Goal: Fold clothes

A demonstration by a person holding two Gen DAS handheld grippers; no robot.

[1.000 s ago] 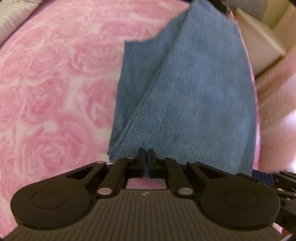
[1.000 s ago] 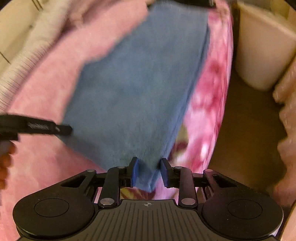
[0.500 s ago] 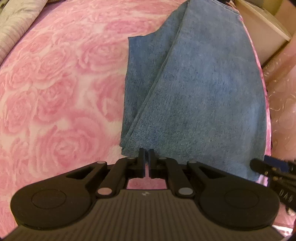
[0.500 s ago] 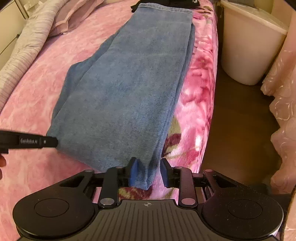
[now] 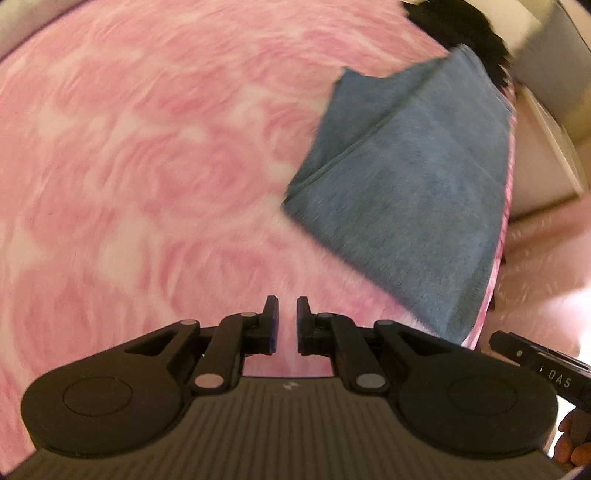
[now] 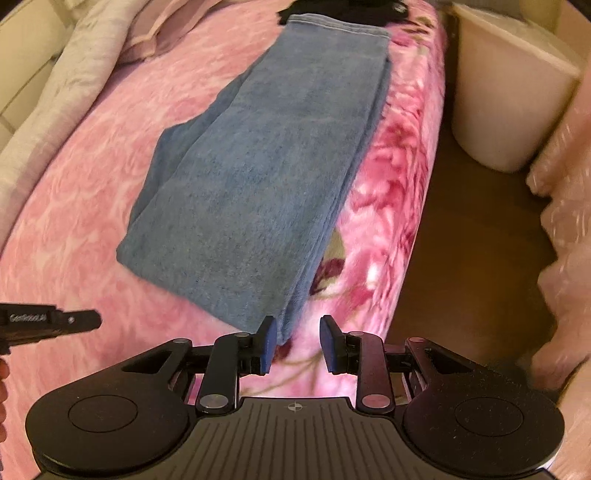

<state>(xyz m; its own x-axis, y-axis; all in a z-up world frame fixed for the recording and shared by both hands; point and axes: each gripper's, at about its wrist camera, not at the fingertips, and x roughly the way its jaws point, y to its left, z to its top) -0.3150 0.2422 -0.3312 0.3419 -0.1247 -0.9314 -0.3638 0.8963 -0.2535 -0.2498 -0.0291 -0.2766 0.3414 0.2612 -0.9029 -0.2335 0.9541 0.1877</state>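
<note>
Blue jeans (image 5: 406,192) lie folded lengthwise in a long strip on the pink rose blanket (image 5: 147,184), along the bed's right edge. My left gripper (image 5: 283,306) hovers over bare blanket to the left of the jeans' near end, its jaws almost together with only a thin slit and nothing in them. In the right wrist view the jeans (image 6: 266,177) stretch away from me. My right gripper (image 6: 297,325) hangs open above their near right corner, apart from the cloth. The left tool's tip (image 6: 51,321) shows at the left edge.
A black garment (image 6: 340,7) lies past the jeans' far end. A white bin (image 6: 506,92) stands on the brown floor (image 6: 472,229) right of the bed, beside a pale pink curtain (image 6: 569,221). A grey striped cover (image 6: 66,92) runs along the bed's left side.
The left gripper let go of the jeans' near edge, swung left over bare blanket and rolled. The right gripper rose off the near corner, still open. The jeans now lie flat.
</note>
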